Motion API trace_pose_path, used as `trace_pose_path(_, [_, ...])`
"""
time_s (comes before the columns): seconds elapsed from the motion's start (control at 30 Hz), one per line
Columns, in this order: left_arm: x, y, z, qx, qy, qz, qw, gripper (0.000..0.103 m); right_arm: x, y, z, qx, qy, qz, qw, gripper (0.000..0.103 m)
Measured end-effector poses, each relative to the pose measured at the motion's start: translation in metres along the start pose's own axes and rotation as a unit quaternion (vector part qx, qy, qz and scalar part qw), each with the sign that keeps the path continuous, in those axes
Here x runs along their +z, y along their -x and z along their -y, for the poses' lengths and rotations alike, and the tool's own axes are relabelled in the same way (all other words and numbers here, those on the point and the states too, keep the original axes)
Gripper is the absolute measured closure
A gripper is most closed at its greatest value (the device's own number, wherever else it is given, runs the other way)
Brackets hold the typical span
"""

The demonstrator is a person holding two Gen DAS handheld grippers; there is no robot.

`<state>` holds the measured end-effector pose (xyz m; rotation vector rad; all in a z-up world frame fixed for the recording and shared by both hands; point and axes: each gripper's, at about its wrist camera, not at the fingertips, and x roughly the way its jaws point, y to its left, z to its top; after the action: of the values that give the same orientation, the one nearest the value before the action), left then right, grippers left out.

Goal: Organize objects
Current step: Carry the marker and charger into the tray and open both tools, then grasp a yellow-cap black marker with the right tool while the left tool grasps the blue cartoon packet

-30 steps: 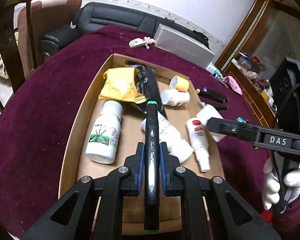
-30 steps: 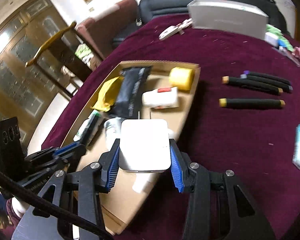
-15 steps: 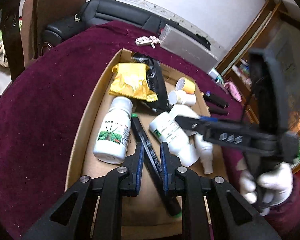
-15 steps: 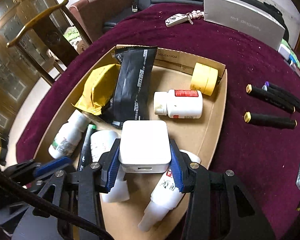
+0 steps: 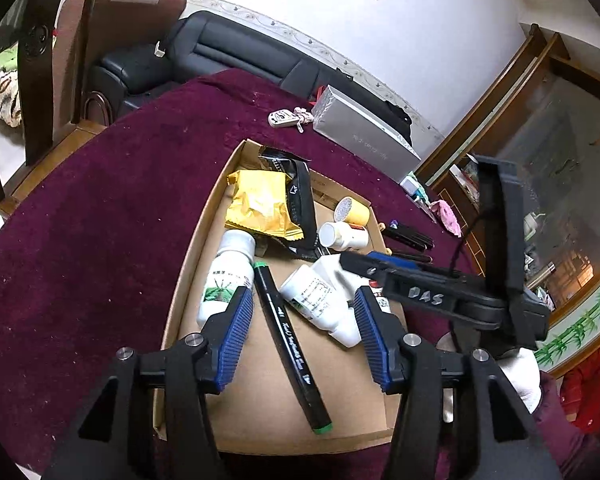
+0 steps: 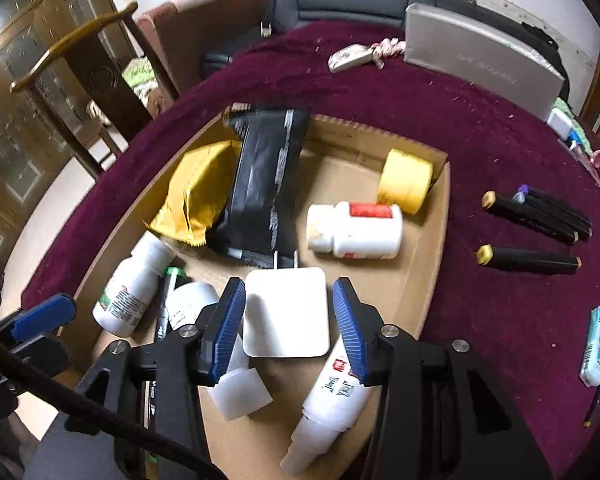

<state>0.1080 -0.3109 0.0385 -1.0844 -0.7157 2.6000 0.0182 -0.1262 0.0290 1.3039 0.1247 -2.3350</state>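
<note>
Right gripper [image 6: 288, 316] clamps a white charger [image 6: 286, 312] above the cardboard tray [image 6: 436, 240]; prongs point away; below lie a black pouch [image 6: 266, 188], yellow packet [image 6: 198, 192], yellow tape roll [image 6: 406, 180] and white bottles — three black markers [image 6: 534, 224] rest outside on maroon cloth [image 6: 480, 140].

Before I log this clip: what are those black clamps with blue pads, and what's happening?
They are hand-held grippers, one per hand, each carrying a camera that looks along its fingers. The left gripper has just been opening; its black marker lies free in the cardboard box. The right gripper is shut on a white charger above the box, which also holds bottles, snack packs and yellow tape. More markers lie outside it on the maroon tablecloth.
</note>
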Motion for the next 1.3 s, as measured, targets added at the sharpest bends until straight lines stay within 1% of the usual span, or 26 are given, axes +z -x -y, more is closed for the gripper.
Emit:
trace_pose_path(0.07, [0.000,0.001,0.000,-0.007,0.006,-0.003,1.0000,0.051,-0.001,0.008,0.007,0.003,-0.008,0.009,1.000,0.058])
trace_pose_path(0.13, [-0.001,0.002,0.002,-0.016,0.011,-0.006,0.9998,0.049,-0.005,0.021,0.020,0.007,-0.022,0.021,1.000,0.058])
trace_pose_path(0.2, [-0.001,0.003,0.005,-0.025,0.015,-0.008,0.9995,0.049,-0.013,0.037,0.039,0.000,-0.039,0.032,0.999,0.055])
trace_pose_path(0.27, [-0.001,0.003,0.009,-0.035,0.018,-0.011,0.9992,0.048,-0.023,0.049,0.065,-0.011,-0.064,0.040,0.997,0.051])
trace_pose_path(0.3, [-0.001,0.002,0.012,-0.038,0.017,-0.014,0.9990,0.048,-0.027,0.054,0.075,-0.015,-0.075,0.043,0.996,0.051])
trace_pose_path(0.37, [-0.002,-0.001,0.019,-0.042,0.013,-0.021,0.9988,0.047,-0.040,0.068,0.109,-0.027,-0.110,0.050,0.992,0.051])
trace_pose_path(0.5, [-0.007,-0.009,0.043,-0.054,-0.008,-0.038,0.9978,0.048,-0.068,0.093,0.186,-0.068,-0.188,0.064,0.978,0.050])
trace_pose_path(0.57, [-0.009,-0.016,0.058,-0.058,-0.023,-0.050,0.9968,0.048,-0.087,0.107,0.227,-0.088,-0.236,0.069,0.965,0.050])
trace_pose_path(0.6, [-0.011,-0.019,0.064,-0.059,-0.028,-0.055,0.9964,0.048,-0.092,0.113,0.239,-0.094,-0.249,0.071,0.961,0.050])
trace_pose_path(0.7, [-0.015,-0.028,0.083,-0.061,-0.043,-0.070,0.9948,0.048,-0.114,0.129,0.284,-0.136,-0.291,0.081,0.943,0.050])
trace_pose_path(0.8, [-0.020,-0.036,0.102,-0.060,-0.059,-0.084,0.9929,0.048,-0.125,0.130,0.310,-0.158,-0.311,0.076,0.934,0.050])
trace_pose_path(0.9, [-0.026,-0.046,0.118,-0.055,-0.074,-0.100,0.9907,0.048,-0.129,0.124,0.321,-0.170,-0.308,0.065,0.934,0.050])
trace_pose_path(1.0, [-0.031,-0.055,0.134,-0.050,-0.087,-0.117,0.9881,0.048,-0.126,0.116,0.321,-0.177,-0.293,0.057,0.938,0.050])
trace_pose_path(1.13, [-0.033,-0.067,0.153,-0.046,-0.106,-0.129,0.9848,0.048,-0.120,0.101,0.320,-0.193,-0.268,0.046,0.943,0.050])
trace_pose_path(1.17, [-0.033,-0.072,0.160,-0.046,-0.112,-0.133,0.9837,0.048,-0.118,0.096,0.320,-0.194,-0.265,0.043,0.944,0.052])
trace_pose_path(1.23, [-0.032,-0.083,0.172,-0.046,-0.121,-0.138,0.9818,0.048,-0.115,0.086,0.318,-0.196,-0.255,0.034,0.946,0.063])
trace_pose_path(1.27, [-0.032,-0.089,0.181,-0.046,-0.130,-0.141,0.9804,0.048,-0.116,0.085,0.315,-0.210,-0.247,0.037,0.945,0.069])
trace_pose_path(1.3, [-0.032,-0.094,0.188,-0.046,-0.139,-0.142,0.9790,0.048,-0.115,0.084,0.314,-0.212,-0.242,0.039,0.946,0.083])
